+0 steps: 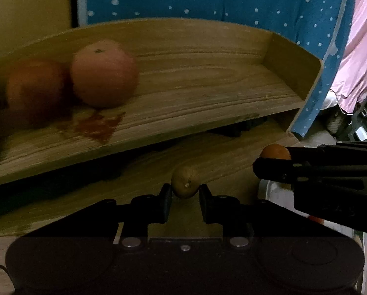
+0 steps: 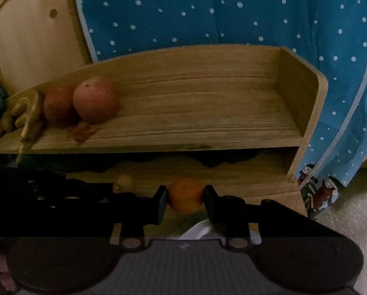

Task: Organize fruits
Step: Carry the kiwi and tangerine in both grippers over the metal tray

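Note:
My left gripper point(image 1: 185, 191) is shut on a small brown-green fruit point(image 1: 185, 182), held in front of the lower tier of a wooden two-tier shelf point(image 1: 208, 56). My right gripper point(image 2: 185, 198) is shut on a small orange point(image 2: 185, 195); it also shows at the right of the left wrist view point(image 1: 274, 152). The brown-green fruit shows left of the orange in the right wrist view point(image 2: 124, 182). On the upper tier's left sit a pink apple point(image 1: 104, 73) point(image 2: 95, 103) and a darker red fruit point(image 1: 34, 86) point(image 2: 58, 105).
A gold hand-shaped ornament point(image 2: 23, 113) stands at the shelf's left end. A reddish stain point(image 1: 97, 125) marks the upper tier. A blue dotted cloth point(image 2: 208, 12) hangs behind. A white container rim point(image 1: 276, 194) sits below the grippers. Pink fabric point(image 1: 360, 56) hangs at right.

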Demonstrator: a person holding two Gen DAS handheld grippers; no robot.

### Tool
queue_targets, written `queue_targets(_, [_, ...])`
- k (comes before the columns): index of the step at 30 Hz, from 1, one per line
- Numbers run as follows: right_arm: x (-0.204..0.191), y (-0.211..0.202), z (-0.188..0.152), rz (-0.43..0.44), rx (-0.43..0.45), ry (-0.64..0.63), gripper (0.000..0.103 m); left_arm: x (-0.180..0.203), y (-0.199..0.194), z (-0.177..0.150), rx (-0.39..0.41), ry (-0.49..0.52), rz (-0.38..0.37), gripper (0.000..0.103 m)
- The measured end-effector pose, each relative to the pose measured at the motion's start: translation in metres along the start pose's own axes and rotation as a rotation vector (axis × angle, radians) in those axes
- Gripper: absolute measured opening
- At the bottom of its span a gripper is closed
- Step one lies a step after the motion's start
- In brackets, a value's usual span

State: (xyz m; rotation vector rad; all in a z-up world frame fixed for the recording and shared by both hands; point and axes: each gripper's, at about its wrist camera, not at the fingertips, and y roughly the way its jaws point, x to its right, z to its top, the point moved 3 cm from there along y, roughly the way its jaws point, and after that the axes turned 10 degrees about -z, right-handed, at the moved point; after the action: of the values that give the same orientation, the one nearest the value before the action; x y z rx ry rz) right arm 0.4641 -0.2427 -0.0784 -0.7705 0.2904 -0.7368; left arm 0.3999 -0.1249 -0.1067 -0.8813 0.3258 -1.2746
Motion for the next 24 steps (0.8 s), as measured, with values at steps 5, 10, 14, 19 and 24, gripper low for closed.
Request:
queue_targets(5, [-0.02, -0.027, -0.008, -0.03, 0.027, 0.045, 0.036, -0.01, -0.029, -0.007, 0.02, 0.02, -0.022, 0.026])
queue_targets(10, [-0.034, -0.056, -0.019, -0.064, 0.059, 0.098, 0.036, -0.011, -0.059, -0.01, 0.038, 0.056, -0.053, 0.026])
queue_targets(14, [-0.048, -0.079, -0.029, -0.095, 0.079, 0.142, 0.036, -0.008, -0.077, -0.012, 0.049, 0.087, -0.084, 0.026])
queue_targets(19, [-0.062, -0.108, -0.043, -0.14, 0.104, 0.186, 0.036, -0.003, -0.098, -0.015, 0.063, 0.134, -0.129, 0.026])
queue_targets(24, [-0.073, -0.137, -0.057, -0.192, 0.126, 0.231, 0.036, 0.005, -0.118, -0.02, 0.076, 0.189, -0.178, 0.026])
